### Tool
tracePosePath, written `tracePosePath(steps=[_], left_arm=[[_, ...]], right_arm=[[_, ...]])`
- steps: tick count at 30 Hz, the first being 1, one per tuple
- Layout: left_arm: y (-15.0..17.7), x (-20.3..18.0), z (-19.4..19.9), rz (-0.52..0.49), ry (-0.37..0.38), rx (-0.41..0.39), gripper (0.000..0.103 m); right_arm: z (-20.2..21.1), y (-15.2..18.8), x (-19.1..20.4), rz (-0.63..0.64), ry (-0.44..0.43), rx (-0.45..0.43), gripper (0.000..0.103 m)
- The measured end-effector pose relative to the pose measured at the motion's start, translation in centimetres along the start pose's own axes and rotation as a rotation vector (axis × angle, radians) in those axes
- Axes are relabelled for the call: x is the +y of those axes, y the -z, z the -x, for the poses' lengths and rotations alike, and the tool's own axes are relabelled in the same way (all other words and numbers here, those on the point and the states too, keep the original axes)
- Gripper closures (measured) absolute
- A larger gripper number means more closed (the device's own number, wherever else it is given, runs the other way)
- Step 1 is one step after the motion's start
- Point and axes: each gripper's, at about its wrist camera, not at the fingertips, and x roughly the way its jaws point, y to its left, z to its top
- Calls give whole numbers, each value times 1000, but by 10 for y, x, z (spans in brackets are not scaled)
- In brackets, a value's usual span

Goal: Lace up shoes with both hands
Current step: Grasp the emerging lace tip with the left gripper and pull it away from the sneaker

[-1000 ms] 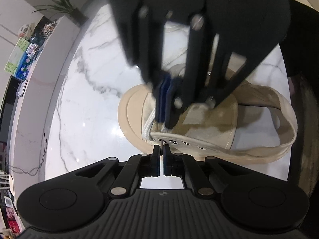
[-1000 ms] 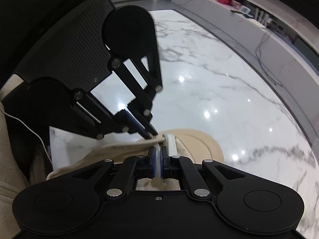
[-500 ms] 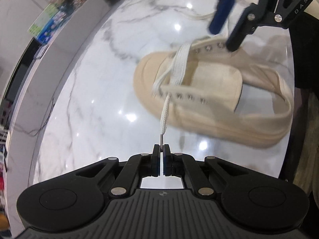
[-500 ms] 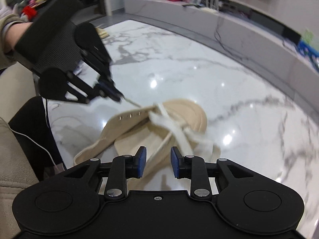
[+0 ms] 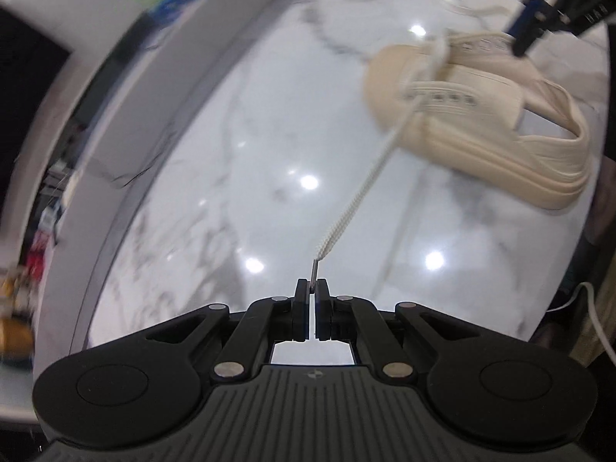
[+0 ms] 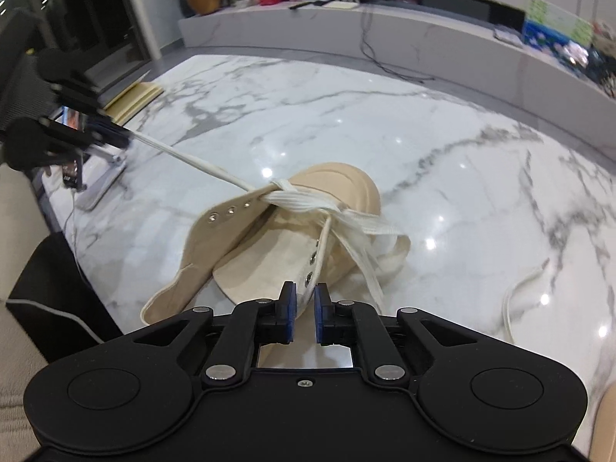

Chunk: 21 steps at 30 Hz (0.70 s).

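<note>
There are two views, and each one comes from a fisheye camera mounted on a gripper, looking forward along its two fingers and steeply down to the marble table (image 5: 238, 177).

The left wrist view sits just behind the left gripper (image 5: 312, 288) and faces across the table; the shoe (image 5: 481, 115) is in its upper right part, well away, and the picture is blurred.

The right wrist view sits just behind the right gripper (image 6: 304, 304) and is very near the shoe (image 6: 308, 227), which fills its middle.

Both views share the shoe, the stretched lace (image 5: 358, 200) and the table top. Each view also shows the other gripper, the left one (image 6: 111, 131) at the left edge of the right view.
</note>
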Motion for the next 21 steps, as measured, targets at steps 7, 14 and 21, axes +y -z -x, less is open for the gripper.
tracePosePath(steps=[7, 14, 21], left_arm=[[29, 42, 37, 99, -99, 44, 101], [48, 63, 54, 125, -133, 92, 101], [61, 80, 65, 138, -181, 115, 101]], right_arm=[[-1, -3, 4, 8, 9, 7, 95], [-1, -4, 3, -2, 9, 14, 95], [-3, -6, 6, -2, 18, 21, 95]])
